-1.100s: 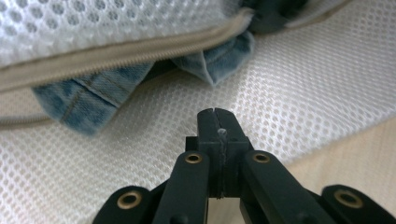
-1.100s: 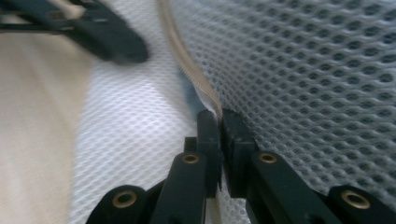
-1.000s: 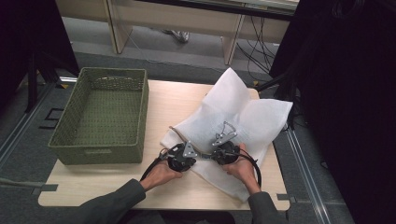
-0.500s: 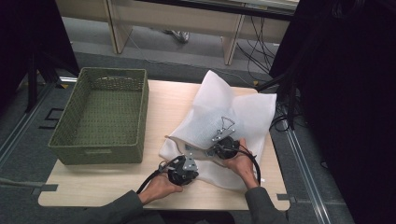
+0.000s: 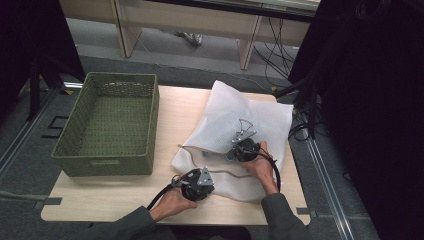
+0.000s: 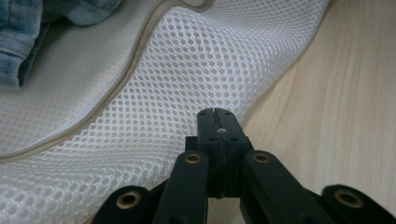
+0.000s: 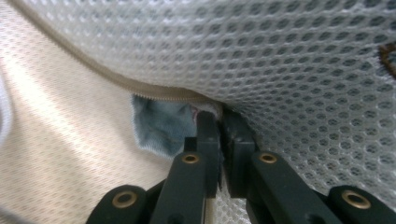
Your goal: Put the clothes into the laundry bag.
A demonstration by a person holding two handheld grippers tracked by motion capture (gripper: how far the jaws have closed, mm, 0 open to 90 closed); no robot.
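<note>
Mesh bag (image 5: 235, 135) holds denim (image 6: 28, 32) – both hand-held grippers (image 5: 197, 182) (image 5: 240, 147) clamped on bag; basket (image 5: 107, 160) alongside.

My left gripper (image 5: 196, 184) sits at seven o'clock, jaws pressed together; my right gripper (image 5: 244, 149) at five, clamped too.

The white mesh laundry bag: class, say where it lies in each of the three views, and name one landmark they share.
High view: the white mesh laundry bag lies right of centre on the table, right of the green basket.
Left gripper view: it fills the upper left, beyond the shut jaws.
Right gripper view: it spans the top and right.
Shared landmark: the bag's beige zipper edge.
</note>
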